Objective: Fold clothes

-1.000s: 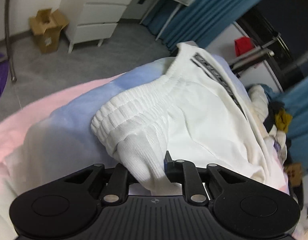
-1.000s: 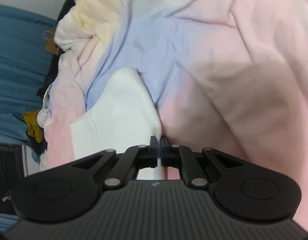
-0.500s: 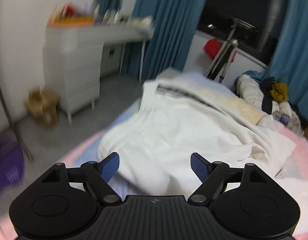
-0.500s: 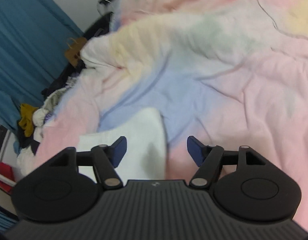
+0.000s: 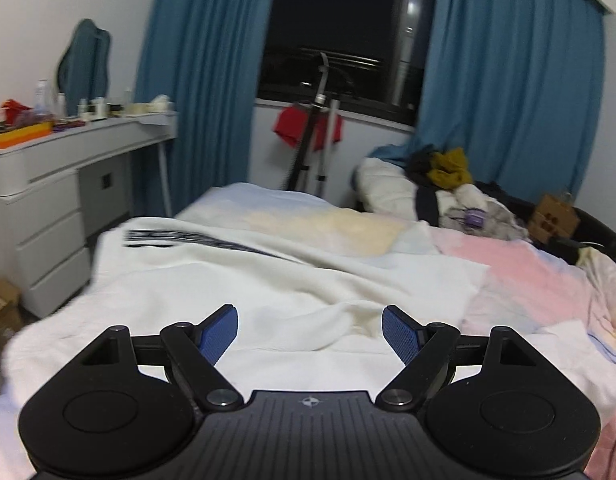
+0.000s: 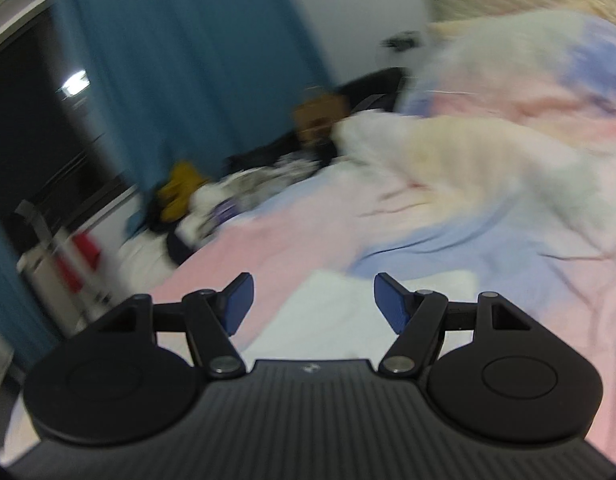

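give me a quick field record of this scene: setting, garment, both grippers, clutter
setting: bedroom, bed with pastel bedspread
garment: white garment with dark stripes, lying spread on the bed, rumpled
left gripper: left gripper open, holding nothing, above the garment
right gripper: right gripper open, holding nothing, over the garment's edge; view blurred
clutter: clothes pile at the far side of the bed
furniture: white desk with drawers, blue curtains

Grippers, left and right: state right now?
Left gripper: open, holding nothing, above the white garment.
Right gripper: open, holding nothing.
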Motion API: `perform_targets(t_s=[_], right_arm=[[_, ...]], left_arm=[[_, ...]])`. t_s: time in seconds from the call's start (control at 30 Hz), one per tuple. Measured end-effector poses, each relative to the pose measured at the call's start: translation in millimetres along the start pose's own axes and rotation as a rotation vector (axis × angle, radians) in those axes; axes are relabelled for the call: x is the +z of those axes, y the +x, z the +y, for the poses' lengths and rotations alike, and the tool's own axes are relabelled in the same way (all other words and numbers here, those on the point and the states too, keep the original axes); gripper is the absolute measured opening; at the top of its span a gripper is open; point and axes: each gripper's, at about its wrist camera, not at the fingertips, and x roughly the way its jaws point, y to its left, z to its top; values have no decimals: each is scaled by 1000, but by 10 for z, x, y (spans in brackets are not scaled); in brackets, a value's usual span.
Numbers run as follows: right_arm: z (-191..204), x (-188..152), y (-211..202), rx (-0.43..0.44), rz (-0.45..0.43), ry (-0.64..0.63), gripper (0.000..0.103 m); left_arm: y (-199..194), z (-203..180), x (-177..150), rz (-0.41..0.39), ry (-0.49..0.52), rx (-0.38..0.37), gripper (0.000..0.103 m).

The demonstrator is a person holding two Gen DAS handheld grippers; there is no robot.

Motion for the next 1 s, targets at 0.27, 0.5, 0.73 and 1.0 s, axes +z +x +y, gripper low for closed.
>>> perform_targets(t_s=[0.27, 0.5, 0.73, 1.0], right_arm=[[490, -227, 91, 281, 117, -134, 70], [641, -364, 350, 482, 301, -59, 39], [1105, -546, 1106, 542, 516, 56, 33], [1389, -1206, 2414, 439, 723, 561, 38]], left_arm=[[548, -269, -74, 9, 76, -35, 81], [858, -253, -228, -15, 25, -54, 81], [1182, -53, -322, -6, -53, -97, 81], [1679, 305, -403, 10, -168, -115, 81]])
